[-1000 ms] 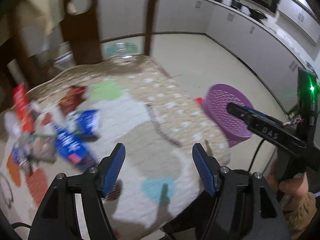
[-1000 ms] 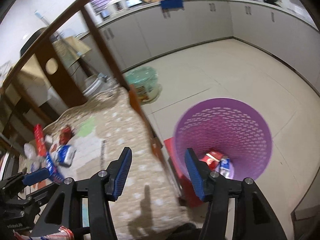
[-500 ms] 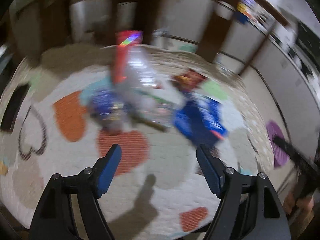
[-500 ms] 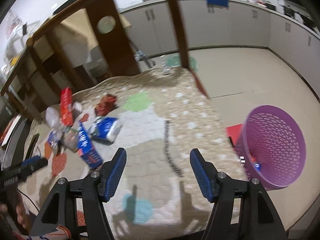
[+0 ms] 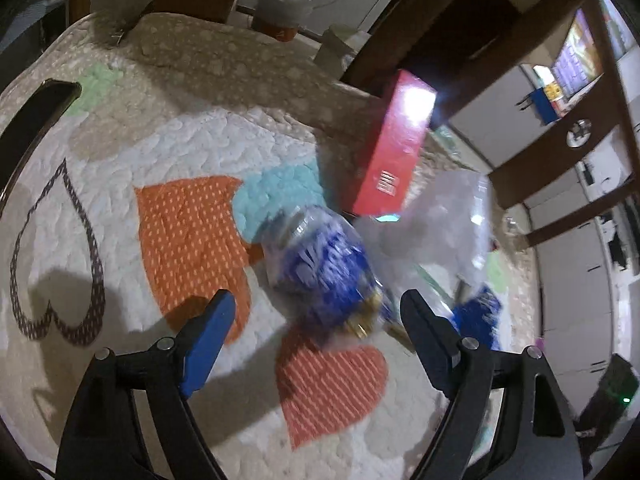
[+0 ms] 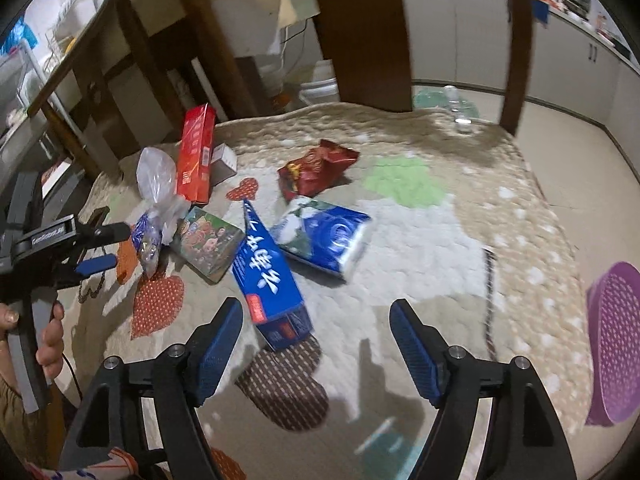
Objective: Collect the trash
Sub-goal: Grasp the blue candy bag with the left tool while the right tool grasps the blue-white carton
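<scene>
Trash lies in a pile on a quilted mat (image 6: 420,240). In the right wrist view I see a long blue box (image 6: 268,276), a blue-and-white tissue pack (image 6: 324,236), a red snack bag (image 6: 316,168), a tall red box (image 6: 196,156), a green printed box (image 6: 208,240) and a clear plastic bag (image 6: 156,172). My right gripper (image 6: 316,320) hovers over the blue box's near end, its jaws opening and touching nothing. My left gripper (image 5: 316,320) is also opening, just short of a crumpled blue wrapper (image 5: 324,272) that lies free between its fingers. The red box (image 5: 394,152) stands behind the wrapper.
A purple mesh basket (image 6: 616,344) stands on the floor off the mat's right edge. Dark wooden furniture legs (image 6: 368,40) rise behind the pile. A dark curved object (image 5: 40,120) lies at the mat's left edge. A person's hand (image 6: 48,340) holds the left gripper's handle.
Both views have swung away from the purple basket and onto the trash pile. Both pairs of jaws stand wider than before. The left gripper has dropped close over the blue wrapper.
</scene>
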Demonstrator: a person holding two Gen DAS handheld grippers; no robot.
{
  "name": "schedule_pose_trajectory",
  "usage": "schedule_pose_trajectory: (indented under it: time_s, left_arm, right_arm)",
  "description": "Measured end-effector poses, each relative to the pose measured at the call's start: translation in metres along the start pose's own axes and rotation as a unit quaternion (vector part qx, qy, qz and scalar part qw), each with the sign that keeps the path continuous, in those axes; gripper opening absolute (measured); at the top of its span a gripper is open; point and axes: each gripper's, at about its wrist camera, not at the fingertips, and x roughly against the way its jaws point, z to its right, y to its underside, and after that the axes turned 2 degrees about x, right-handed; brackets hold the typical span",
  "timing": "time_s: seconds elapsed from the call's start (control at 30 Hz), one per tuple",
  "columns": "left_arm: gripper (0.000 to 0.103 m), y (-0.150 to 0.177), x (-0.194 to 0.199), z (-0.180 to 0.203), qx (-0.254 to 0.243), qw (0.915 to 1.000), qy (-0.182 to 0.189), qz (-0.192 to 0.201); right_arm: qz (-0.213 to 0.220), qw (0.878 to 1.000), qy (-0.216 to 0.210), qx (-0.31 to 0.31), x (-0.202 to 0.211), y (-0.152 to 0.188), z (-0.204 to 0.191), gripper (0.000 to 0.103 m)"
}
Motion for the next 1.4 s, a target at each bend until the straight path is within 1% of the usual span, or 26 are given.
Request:
schedule_pose_trajectory:
  time_s: [0.23,0.4,0.43,0.47,0.5,0.53,0.57,0.6,0.63,0.7,0.8,1.0,1.1,1.27,1.4]
  left_arm:
    - [0.083,-0.009,-0.029,0.007,-0.009,0.9996,-0.024,-0.016]
    - [0.083,-0.01,-0.03,0.007,0.002,0.9997,-0.016,-0.017]
    - [0.083,-0.009,-0.029,0.006,0.001,0.9997,-0.016,-0.016]
    - [0.083,-0.009,-0.029,0.005,-0.001,0.9997,-0.017,-0.016]
    - [0.083,-0.011,-0.031,0.005,-0.007,0.9996,-0.02,-0.016]
    - [0.071,-0.008,-0.029,0.006,-0.015,0.9995,-0.024,-0.014]
    - [0.046,-0.003,-0.026,0.008,-0.02,0.9994,-0.026,-0.013]
    - [0.039,0.001,-0.025,0.012,-0.028,0.999,-0.033,-0.015]
    - [0.039,0.004,-0.022,0.013,-0.033,0.9986,-0.04,-0.013]
    - [0.038,0.008,-0.017,0.015,-0.033,0.9989,-0.033,-0.008]
    - [0.038,0.019,-0.002,0.018,-0.04,0.9986,-0.035,0.003]
    - [0.038,0.045,0.031,0.026,-0.062,0.9974,-0.033,0.016]
    - [0.038,0.054,0.041,0.028,-0.071,0.9969,-0.03,0.017]
    - [0.038,0.073,0.057,0.045,-0.103,0.9939,-0.03,0.024]
    - [0.038,0.086,0.061,0.068,-0.141,0.9889,-0.032,0.033]
  right_arm:
    - [-0.019,1.0,-0.003,0.008,-0.029,-0.014,-0.012,0.08]
    - [-0.022,1.0,-0.002,0.011,-0.038,-0.016,-0.019,0.08]
    - [-0.024,1.0,-0.001,0.012,-0.04,-0.016,-0.02,0.079]
    - [-0.025,1.0,-0.002,0.012,-0.041,-0.016,-0.021,0.076]
    - [-0.027,1.0,-0.002,0.013,-0.042,-0.016,-0.021,0.069]
    - [-0.029,0.999,-0.003,0.013,-0.043,-0.015,-0.022,0.065]
    - [-0.032,0.999,-0.003,0.013,-0.045,-0.015,-0.023,0.056]
    - [-0.035,0.999,-0.005,0.013,-0.045,-0.014,-0.024,0.045]
    - [-0.037,0.999,-0.007,0.012,-0.046,-0.013,-0.024,0.044]
    - [-0.035,0.999,-0.01,0.014,-0.044,-0.011,-0.026,0.042]
    - [-0.031,0.999,-0.012,0.017,-0.037,-0.007,-0.028,0.04]
    - [-0.023,0.999,-0.023,0.004,-0.02,0.003,-0.023,0.039]
    - [-0.017,1.0,-0.026,-0.003,-0.011,0.008,-0.019,0.039]
    - [-0.005,0.999,-0.03,-0.012,0.006,0.017,-0.013,0.039]
    - [0.005,0.999,-0.031,-0.019,0.02,0.023,-0.008,0.039]
